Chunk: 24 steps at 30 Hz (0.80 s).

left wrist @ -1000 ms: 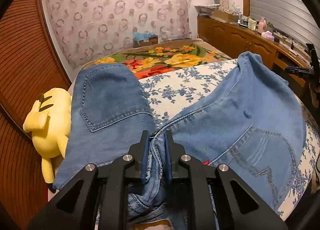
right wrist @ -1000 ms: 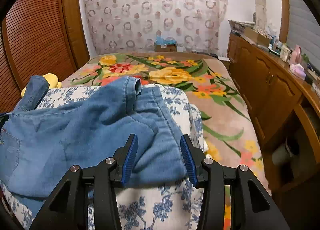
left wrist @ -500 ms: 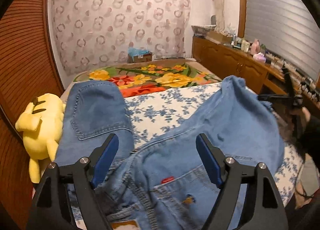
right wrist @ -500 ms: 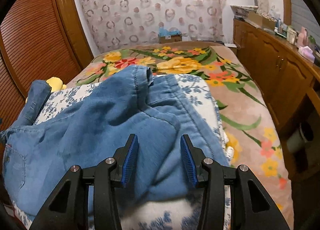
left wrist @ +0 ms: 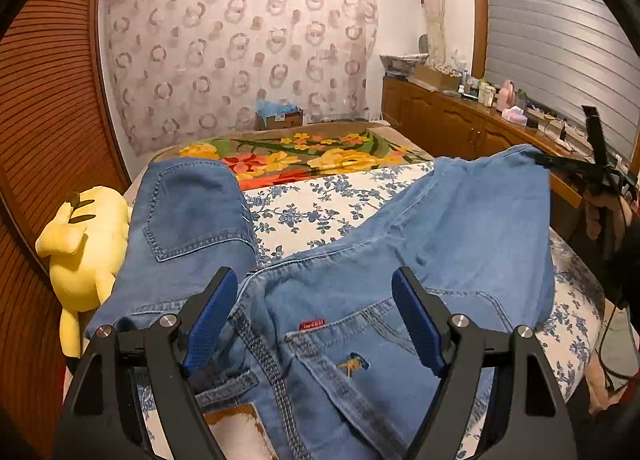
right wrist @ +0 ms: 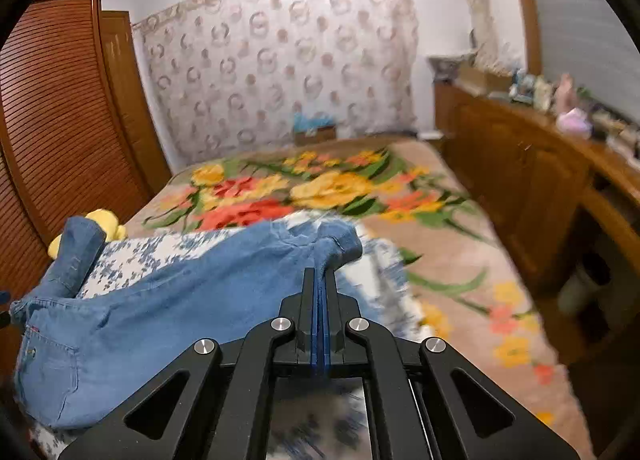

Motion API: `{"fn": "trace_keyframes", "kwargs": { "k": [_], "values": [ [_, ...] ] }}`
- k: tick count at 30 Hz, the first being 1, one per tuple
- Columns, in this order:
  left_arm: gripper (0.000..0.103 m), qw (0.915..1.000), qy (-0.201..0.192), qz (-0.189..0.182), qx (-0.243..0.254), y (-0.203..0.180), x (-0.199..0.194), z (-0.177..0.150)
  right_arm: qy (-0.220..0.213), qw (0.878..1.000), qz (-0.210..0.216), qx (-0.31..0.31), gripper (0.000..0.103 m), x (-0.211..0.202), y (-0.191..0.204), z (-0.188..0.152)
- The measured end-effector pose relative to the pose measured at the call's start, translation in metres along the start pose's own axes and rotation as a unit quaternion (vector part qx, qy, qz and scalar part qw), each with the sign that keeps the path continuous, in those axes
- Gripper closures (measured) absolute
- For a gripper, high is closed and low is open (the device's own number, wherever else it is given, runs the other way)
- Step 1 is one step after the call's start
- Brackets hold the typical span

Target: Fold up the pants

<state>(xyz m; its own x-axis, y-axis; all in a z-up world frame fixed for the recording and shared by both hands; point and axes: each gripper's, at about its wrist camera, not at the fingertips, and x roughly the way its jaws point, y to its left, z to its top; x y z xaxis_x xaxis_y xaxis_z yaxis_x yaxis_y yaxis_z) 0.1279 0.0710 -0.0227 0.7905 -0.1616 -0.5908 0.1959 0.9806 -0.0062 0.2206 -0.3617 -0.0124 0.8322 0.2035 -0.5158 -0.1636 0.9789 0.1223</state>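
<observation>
Blue jeans (left wrist: 400, 244) lie spread on a bed over a white sheet with blue flowers (left wrist: 320, 203). My left gripper (left wrist: 312, 276) hangs open just above the waistband, with the red tag and back pocket between its wide jaws and untouched. One leg (left wrist: 188, 211) runs back left. The other leg stretches right to its hem, where my right gripper (left wrist: 560, 163) pinches it, held by a hand (left wrist: 604, 211). In the right wrist view the right gripper (right wrist: 320, 276) is shut on the bunched hem (right wrist: 332, 240), lifted off the sheet.
A yellow plush toy (left wrist: 80, 244) lies at the bed's left edge against a slatted wooden door (left wrist: 48, 99). A bright flowered blanket (left wrist: 320, 155) covers the far half of the bed. A wooden cabinet (left wrist: 440, 119) crowded with bottles runs along the right side.
My left gripper let go of the waistband, opened wide and drew back. My right gripper shut on the leg hem and raised it.
</observation>
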Motion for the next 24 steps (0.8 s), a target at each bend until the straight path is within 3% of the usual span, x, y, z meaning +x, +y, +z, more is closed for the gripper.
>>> {"fn": "trace_keyframes", "kwargs": {
  "k": [5, 10, 17, 24],
  "values": [
    [0.023, 0.9999, -0.008, 0.0, -0.009, 0.0, -0.016, -0.006, 0.028, 0.999, -0.017, -0.017, 0.102, -0.016, 0.0, -0.006],
    [0.023, 0.9996, -0.014, 0.011, -0.02, 0.006, -0.038, -0.014, 0.015, 0.999, 0.022, -0.021, 0.102, -0.033, 0.021, 0.012],
    [0.023, 0.9989, -0.023, 0.029, -0.03, 0.019, -0.068, -0.026, -0.023, 0.986, 0.126, -0.107, 0.102, -0.079, 0.12, 0.033],
    [0.023, 0.9977, -0.031, 0.05, -0.035, 0.034, -0.095, -0.036, -0.009, 0.953, 0.255, -0.162, 0.102, -0.106, 0.218, 0.041]
  ]
}}
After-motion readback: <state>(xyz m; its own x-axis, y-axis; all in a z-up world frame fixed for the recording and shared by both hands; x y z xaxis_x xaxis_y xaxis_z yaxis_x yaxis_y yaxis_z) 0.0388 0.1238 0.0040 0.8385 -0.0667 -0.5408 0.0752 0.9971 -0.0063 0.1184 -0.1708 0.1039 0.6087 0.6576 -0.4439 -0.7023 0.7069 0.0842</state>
